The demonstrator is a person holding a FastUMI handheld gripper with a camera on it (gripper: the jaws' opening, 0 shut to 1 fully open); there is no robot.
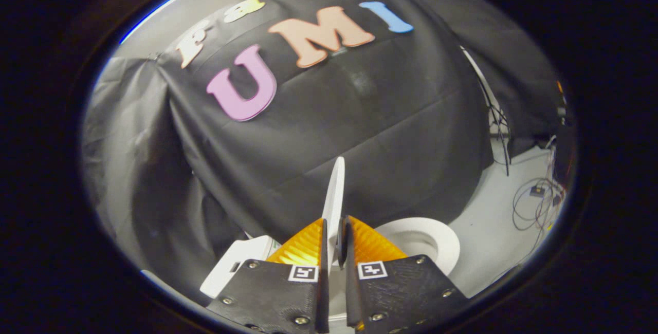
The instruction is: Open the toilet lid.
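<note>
Your tongs (333, 239) clamp the raised toilet lid (334, 195), which stands edge-on between the fingers, with the toilet seat (437, 239) just beside them.

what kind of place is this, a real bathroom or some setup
Likely a staged recording booth, not a real bathroom: a toilet stands before a black cloth wall, loose cables trail on the floor, and the gripper pinches the raised lid.

No words, numbers or brand names are showing legibly. Two small square black-and-white coded markers (303, 273) are sitting on the gripper (334, 231), one per finger, bearing patterns rather than letters. Those fingers are pinching the thin white plastic toilet lid (335, 190), which is standing edge-on between them.
</note>
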